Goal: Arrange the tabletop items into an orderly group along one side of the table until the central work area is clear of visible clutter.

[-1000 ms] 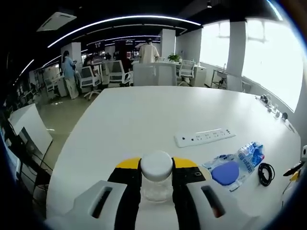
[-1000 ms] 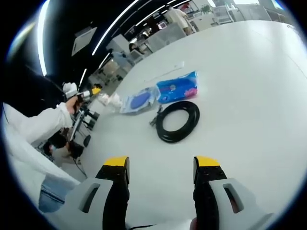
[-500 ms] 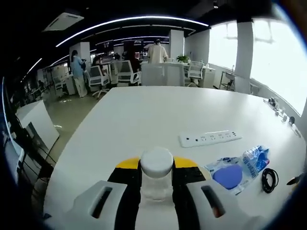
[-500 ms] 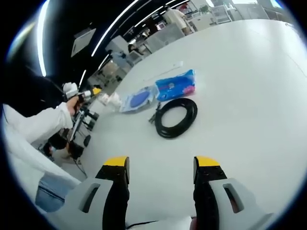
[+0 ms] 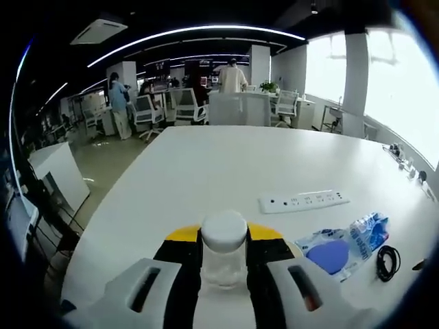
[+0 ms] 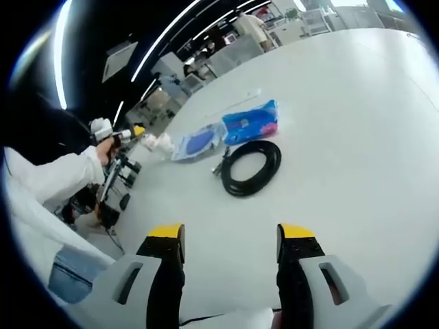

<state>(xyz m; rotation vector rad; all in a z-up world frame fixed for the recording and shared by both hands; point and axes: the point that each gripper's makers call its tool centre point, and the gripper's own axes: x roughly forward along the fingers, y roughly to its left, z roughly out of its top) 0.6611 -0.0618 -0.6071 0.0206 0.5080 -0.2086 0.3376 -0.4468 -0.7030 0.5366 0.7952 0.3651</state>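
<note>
the left gripper [image 5: 223, 241] clamps a small clear jar with a white lid [image 5: 223, 236] between its jaws above the near edge of the white table [image 5: 206, 164]. to its right lie a white power strip [image 5: 304, 201], a clear bag with a blue disc [image 5: 330, 248] and a blue packet [image 5: 367, 226]. the right gripper [image 6: 230, 240], jaws wide and empty, faces a coiled black cable [image 6: 250, 168] beside that bag.

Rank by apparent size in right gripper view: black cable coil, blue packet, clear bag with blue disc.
1. black cable coil, largest, though nearest the camera.
2. blue packet and clear bag with blue disc: look alike; bag lies slightly farther, so no ranking.
</note>
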